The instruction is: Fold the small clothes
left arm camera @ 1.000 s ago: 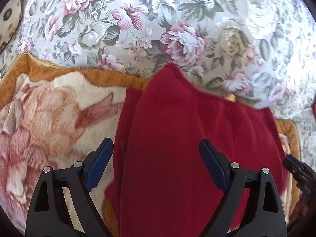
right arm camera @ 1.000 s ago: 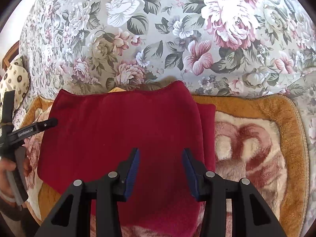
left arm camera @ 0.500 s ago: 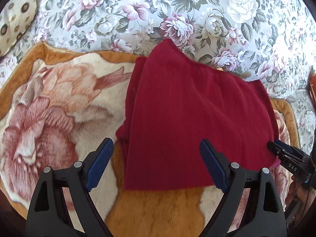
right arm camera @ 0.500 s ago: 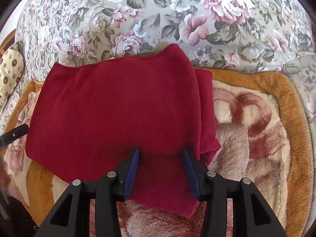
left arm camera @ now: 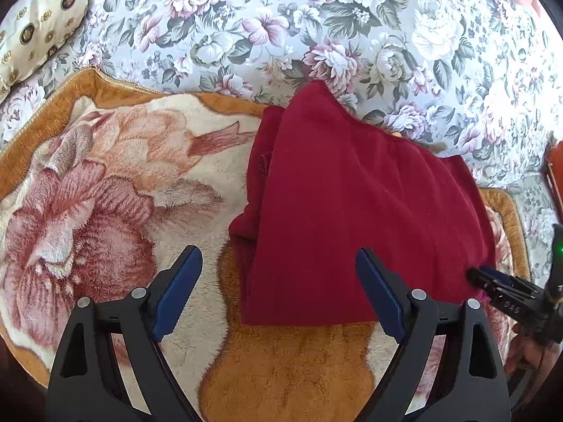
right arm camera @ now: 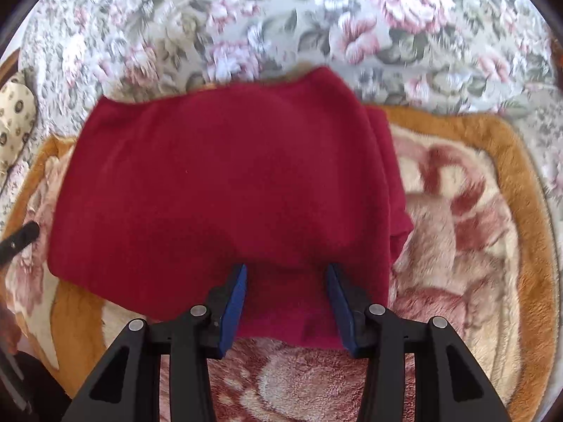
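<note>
A dark red garment [left arm camera: 355, 218] lies folded on a plush blanket with a rose pattern [left arm camera: 88, 193]; it also shows in the right wrist view [right arm camera: 228, 190]. My left gripper [left arm camera: 278, 292] is open and empty, above the garment's near left corner. My right gripper [right arm camera: 285, 302] is open, its fingers straddling the garment's near edge without pinching it. The right gripper's tip [left arm camera: 492, 281] also shows in the left wrist view at the garment's right edge.
The blanket [right arm camera: 457, 211] has an orange-brown border and lies on a floral bedspread [left arm camera: 316, 17]. A cream patterned pillow [left arm camera: 38, 17] sits at the far left. The left gripper's tip [right arm camera: 17, 242] shows at the left edge of the right wrist view.
Both grippers have pulled back toward me, so the garment's near edge and more blanket now show. The right gripper's fingers have opened wider. The garment lies still.
</note>
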Demonstrator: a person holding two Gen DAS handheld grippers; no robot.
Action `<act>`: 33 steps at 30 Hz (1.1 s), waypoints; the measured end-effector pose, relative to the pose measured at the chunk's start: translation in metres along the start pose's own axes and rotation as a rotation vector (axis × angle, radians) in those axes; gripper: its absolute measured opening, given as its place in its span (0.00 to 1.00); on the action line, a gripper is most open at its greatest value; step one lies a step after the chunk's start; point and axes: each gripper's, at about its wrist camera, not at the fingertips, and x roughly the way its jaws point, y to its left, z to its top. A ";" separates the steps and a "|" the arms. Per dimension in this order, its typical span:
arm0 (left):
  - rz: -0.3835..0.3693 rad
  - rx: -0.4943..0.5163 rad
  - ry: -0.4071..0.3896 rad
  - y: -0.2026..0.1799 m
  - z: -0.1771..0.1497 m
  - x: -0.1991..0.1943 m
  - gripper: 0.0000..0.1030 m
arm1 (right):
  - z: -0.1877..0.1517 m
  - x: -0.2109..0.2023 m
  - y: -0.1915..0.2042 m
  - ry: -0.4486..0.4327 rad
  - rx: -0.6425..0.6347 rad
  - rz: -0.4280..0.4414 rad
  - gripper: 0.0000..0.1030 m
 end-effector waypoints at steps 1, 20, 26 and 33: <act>0.006 0.000 -0.005 0.002 0.000 0.001 0.86 | 0.000 -0.002 0.000 -0.004 0.002 0.001 0.43; -0.018 -0.037 0.003 0.016 0.003 0.028 0.86 | 0.029 0.010 0.053 -0.073 -0.025 0.138 0.43; 0.028 -0.063 0.010 0.021 0.001 0.028 0.86 | 0.059 0.017 0.078 -0.105 -0.027 0.264 0.43; 0.047 -0.082 0.065 0.028 -0.003 0.043 0.86 | 0.117 0.045 0.155 -0.083 -0.085 0.445 0.44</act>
